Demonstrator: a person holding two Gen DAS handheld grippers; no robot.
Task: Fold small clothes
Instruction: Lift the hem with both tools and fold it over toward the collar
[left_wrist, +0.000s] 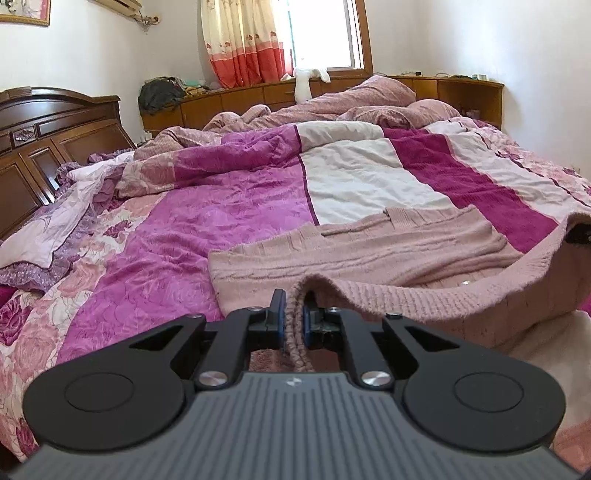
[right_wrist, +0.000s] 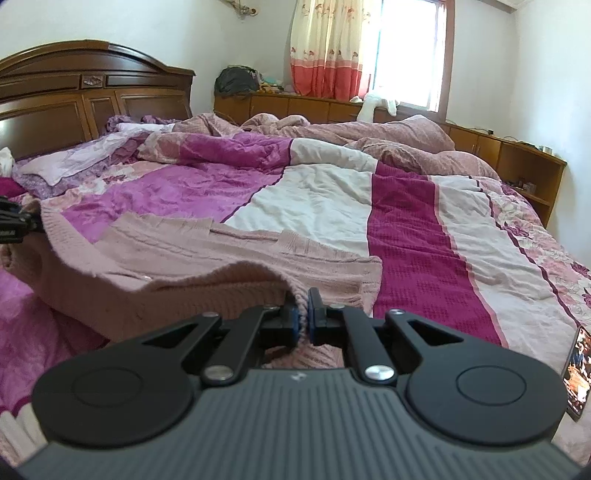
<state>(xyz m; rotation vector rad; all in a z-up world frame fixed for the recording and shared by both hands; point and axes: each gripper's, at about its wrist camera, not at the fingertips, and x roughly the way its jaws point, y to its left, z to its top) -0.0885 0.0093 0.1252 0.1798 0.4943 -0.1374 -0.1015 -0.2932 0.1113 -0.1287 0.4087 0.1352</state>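
we have both sets of jaws clamped on the near hem of the pink knit sweater: left gripper, right gripper, raising it off the bed to fold it toward the far edge.

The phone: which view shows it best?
Right wrist view: the phone lies at the frame's right edge on the bedspread, its screen lit but distorted by the lens. The left wrist view does not show it at all.

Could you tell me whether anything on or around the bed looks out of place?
A phone with its screen lit lies at the bed's right edge, close to slipping off. Otherwise only the rumpled duvet stands out; the pink sweater looks fine.
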